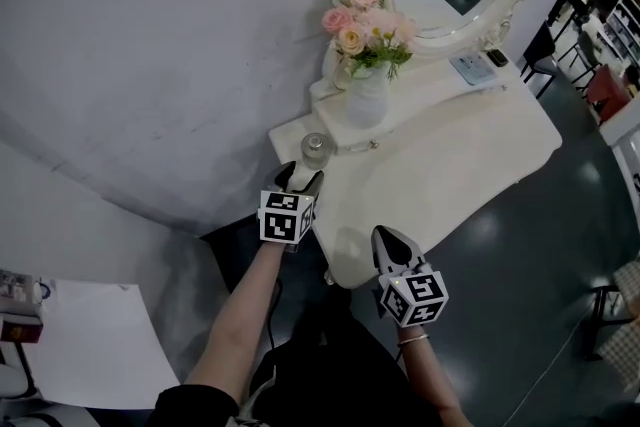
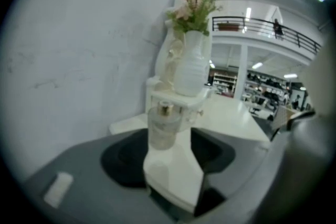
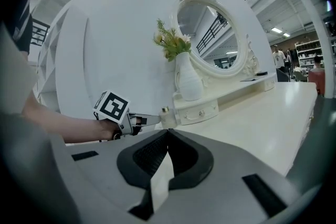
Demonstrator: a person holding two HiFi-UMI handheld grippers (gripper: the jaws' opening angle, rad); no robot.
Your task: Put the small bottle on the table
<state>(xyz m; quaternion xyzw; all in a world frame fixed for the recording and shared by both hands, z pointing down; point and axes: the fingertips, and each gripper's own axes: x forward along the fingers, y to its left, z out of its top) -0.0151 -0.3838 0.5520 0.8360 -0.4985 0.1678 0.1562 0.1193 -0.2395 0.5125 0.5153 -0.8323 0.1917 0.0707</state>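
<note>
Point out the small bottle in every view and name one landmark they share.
Head view: small bottle left of centre, on the table at its left corner, just beyond the left gripper.
Left gripper view: the bottle at centre, ahead of the open jaws.
Right gripper view: the bottle, tiny, left of centre.
Shared landmark: white flower vase.

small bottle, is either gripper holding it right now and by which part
Nothing is held. The small bottle stands free on the table, just ahead of the left gripper's open jaws; the right gripper is shut and empty.
</note>
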